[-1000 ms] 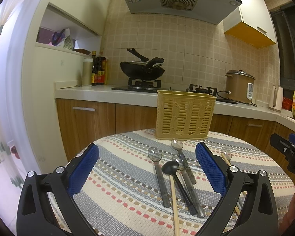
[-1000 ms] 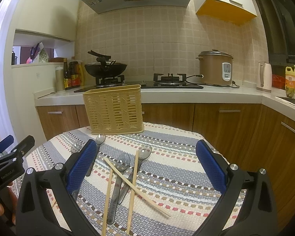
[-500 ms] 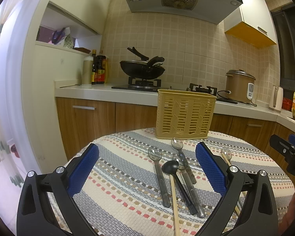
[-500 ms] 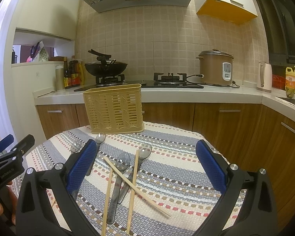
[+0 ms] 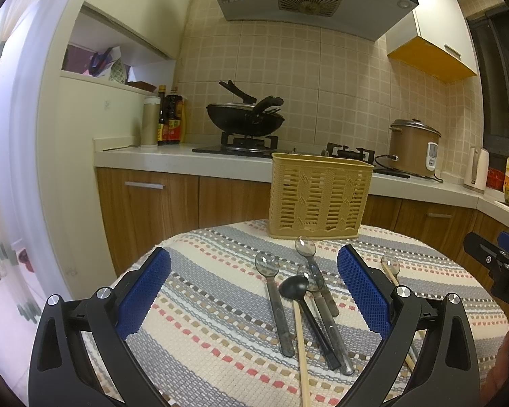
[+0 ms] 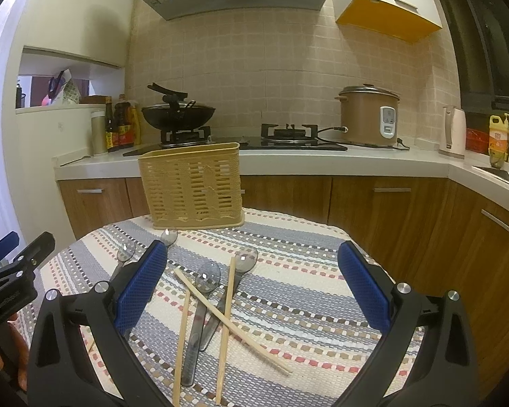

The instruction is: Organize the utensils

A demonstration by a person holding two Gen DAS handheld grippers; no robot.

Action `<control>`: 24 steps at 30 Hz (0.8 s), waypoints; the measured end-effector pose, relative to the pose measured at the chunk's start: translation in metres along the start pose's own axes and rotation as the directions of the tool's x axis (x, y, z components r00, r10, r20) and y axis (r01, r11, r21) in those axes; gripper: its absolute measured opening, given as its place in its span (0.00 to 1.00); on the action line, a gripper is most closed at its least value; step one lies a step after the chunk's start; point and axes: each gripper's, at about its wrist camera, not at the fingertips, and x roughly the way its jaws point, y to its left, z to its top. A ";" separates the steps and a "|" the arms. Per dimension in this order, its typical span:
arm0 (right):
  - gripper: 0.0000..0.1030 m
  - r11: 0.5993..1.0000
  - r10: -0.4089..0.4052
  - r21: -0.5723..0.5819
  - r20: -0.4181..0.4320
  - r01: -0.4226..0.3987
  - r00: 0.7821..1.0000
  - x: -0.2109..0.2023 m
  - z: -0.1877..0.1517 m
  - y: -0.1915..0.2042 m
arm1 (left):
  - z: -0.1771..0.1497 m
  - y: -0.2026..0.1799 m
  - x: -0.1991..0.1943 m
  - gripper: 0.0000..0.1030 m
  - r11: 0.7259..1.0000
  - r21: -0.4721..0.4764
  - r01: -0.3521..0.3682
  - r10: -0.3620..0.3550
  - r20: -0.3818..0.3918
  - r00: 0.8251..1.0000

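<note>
A tan slotted utensil basket (image 5: pixel 320 196) stands upright at the far side of the round table; it also shows in the right wrist view (image 6: pixel 192 186). In the left wrist view, several clear grey spoons (image 5: pixel 275 296), a black spoon (image 5: pixel 302 300) and a wooden chopstick (image 5: pixel 302 356) lie between the fingers of my left gripper (image 5: pixel 254 293), which is open and empty. In the right wrist view, clear spoons (image 6: pixel 202 302) and crossed wooden chopsticks (image 6: pixel 225 322) lie before my right gripper (image 6: pixel 252 291), open and empty.
The table has a striped woven cloth (image 6: pixel 305 291). Behind it runs a kitchen counter (image 6: pixel 356 161) with a wok (image 6: pixel 178 113), a gas hob, a rice cooker (image 6: pixel 370 115), bottles (image 6: pixel 118 123) and a kettle. Wooden cabinets stand below.
</note>
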 end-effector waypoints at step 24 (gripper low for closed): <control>0.94 0.994 -0.048 0.090 -0.227 0.070 0.973 0.038 0.016 -0.022 | 0.040 0.034 0.033 0.85 0.994 -0.098 0.056 -0.079 -0.251 0.965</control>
